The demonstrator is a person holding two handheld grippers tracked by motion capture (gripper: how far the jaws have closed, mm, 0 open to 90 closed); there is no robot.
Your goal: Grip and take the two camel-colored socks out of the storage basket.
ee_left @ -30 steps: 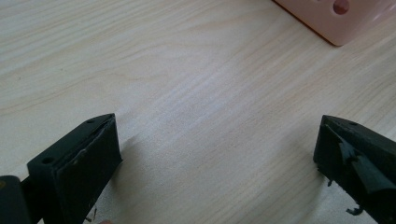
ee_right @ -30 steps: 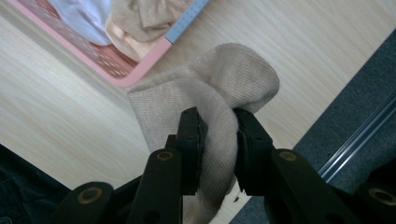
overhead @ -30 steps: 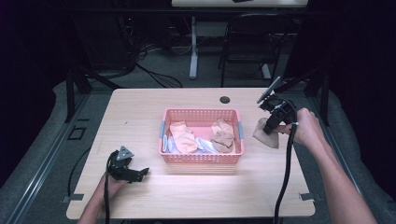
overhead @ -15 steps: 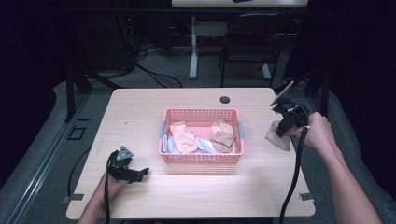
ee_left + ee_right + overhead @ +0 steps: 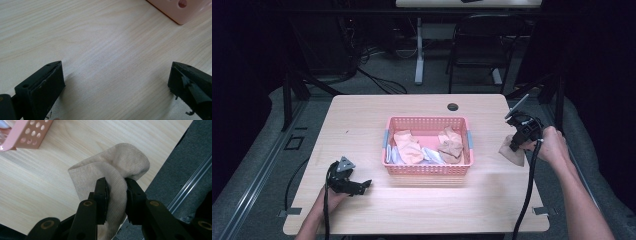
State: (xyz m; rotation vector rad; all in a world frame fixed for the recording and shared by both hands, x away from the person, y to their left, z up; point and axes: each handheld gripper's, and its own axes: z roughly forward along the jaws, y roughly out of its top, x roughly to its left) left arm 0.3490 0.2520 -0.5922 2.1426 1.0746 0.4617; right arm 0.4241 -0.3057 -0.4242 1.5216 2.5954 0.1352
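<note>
Overhead forward view; two close tool-mounted views

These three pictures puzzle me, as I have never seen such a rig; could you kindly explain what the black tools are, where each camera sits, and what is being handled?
A person sits at a wooden table and holds a hand-operated two-jaw gripper in each hand; there is no robot arm. The high view looks down from above the person's side. The other two come from cameras riding on the grippers, looking along their black jaws.

In the middle stands a pink plastic basket holding several socks, peach, tan and pale blue.

The left gripper rests low over bare wood near the table's front left, jaws wide apart, holding nothing.

The right gripper is clamped on a beige sock, held near the table's right edge, beside the basket.
</note>
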